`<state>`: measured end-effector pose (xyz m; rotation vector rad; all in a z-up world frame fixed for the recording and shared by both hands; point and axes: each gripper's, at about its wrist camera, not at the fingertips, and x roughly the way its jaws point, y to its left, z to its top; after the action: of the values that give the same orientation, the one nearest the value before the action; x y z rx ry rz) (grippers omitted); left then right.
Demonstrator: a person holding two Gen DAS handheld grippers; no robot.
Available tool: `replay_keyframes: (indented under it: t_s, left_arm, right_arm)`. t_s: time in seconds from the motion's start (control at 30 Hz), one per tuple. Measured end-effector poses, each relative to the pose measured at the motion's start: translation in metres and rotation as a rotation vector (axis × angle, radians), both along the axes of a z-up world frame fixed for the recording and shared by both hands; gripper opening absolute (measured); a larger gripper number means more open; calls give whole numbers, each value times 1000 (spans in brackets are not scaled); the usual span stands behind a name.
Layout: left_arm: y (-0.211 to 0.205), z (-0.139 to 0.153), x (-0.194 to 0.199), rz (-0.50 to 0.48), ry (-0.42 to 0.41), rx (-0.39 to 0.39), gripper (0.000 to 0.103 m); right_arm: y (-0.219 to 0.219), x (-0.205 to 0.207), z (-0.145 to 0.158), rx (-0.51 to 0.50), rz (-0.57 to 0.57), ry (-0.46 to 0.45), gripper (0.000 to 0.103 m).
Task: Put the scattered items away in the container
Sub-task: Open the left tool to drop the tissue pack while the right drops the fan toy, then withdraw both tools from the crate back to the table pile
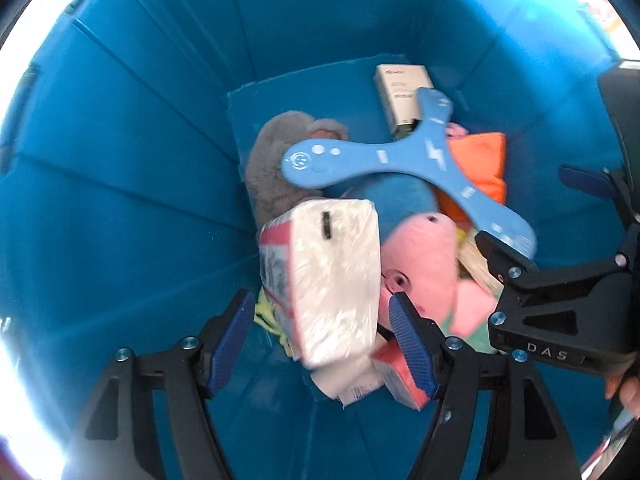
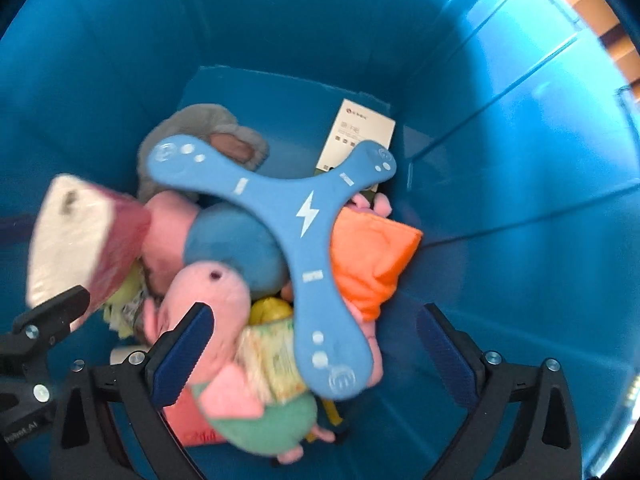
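Both grippers point down into a deep blue container [image 1: 120, 168] [image 2: 500, 168]. My left gripper [image 1: 322, 344] is open. A white tissue pack with red ends [image 1: 336, 276] [image 2: 76, 236] shows blurred between and below its fingers, with a gap to the left pad. My right gripper [image 2: 312, 356] stands wide open over a blue three-armed boomerang [image 2: 308, 216] [image 1: 404, 160], which lies loose on the pile, touching neither pad. The right gripper [image 1: 544, 216] also shows at the right edge of the left wrist view.
The container's bottom holds a pink pig plush [image 2: 208, 300] [image 1: 420, 256], a grey plush [image 1: 272, 164], an orange cushion [image 2: 376, 252], a white box [image 1: 400, 92] and another tissue pack [image 1: 400, 376]. A hand [image 1: 624, 392] shows at the right edge.
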<state>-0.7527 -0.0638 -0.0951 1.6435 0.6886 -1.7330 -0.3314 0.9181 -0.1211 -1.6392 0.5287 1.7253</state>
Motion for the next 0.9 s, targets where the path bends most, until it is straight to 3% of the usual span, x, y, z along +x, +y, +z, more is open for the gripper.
replay_keyframes:
  t_s: [0.33, 0.63, 0.9]
  left_arm:
    - [58, 60, 30, 11, 106, -84, 69]
    - [116, 97, 62, -5, 143, -163, 69]
    - [143, 123, 106, 57, 191, -231, 69]
  right_arm:
    - [-62, 34, 66, 83, 83, 103, 102]
    - [-115, 54, 102, 131, 174, 168, 102]
    - [-148, 41, 126, 168, 224, 209, 102]
